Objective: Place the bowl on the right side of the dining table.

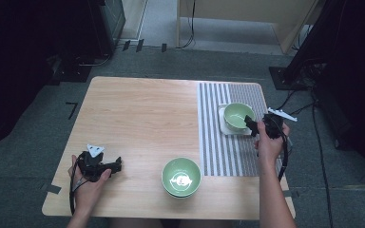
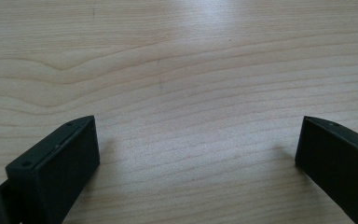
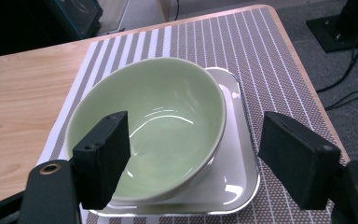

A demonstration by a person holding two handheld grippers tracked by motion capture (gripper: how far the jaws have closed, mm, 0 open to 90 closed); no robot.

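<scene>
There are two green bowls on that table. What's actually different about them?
The far bowl sits on a white square plate on the striped mat; the near bowl sits straight on the bare wooden table.

The near bowl has a white picture inside its bottom; the far bowl is plain inside.

The right gripper hovers open at the far bowl's rim; no gripper is by the near bowl.

Both are pale green, round and empty.

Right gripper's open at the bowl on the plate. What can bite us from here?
1. The green bowl sits tilted on the white plate; closing the right gripper on its rim might tip it further or skate the plate across the striped mat.
2. Plate and mat lie near the table edge; a push could send them off.
</scene>
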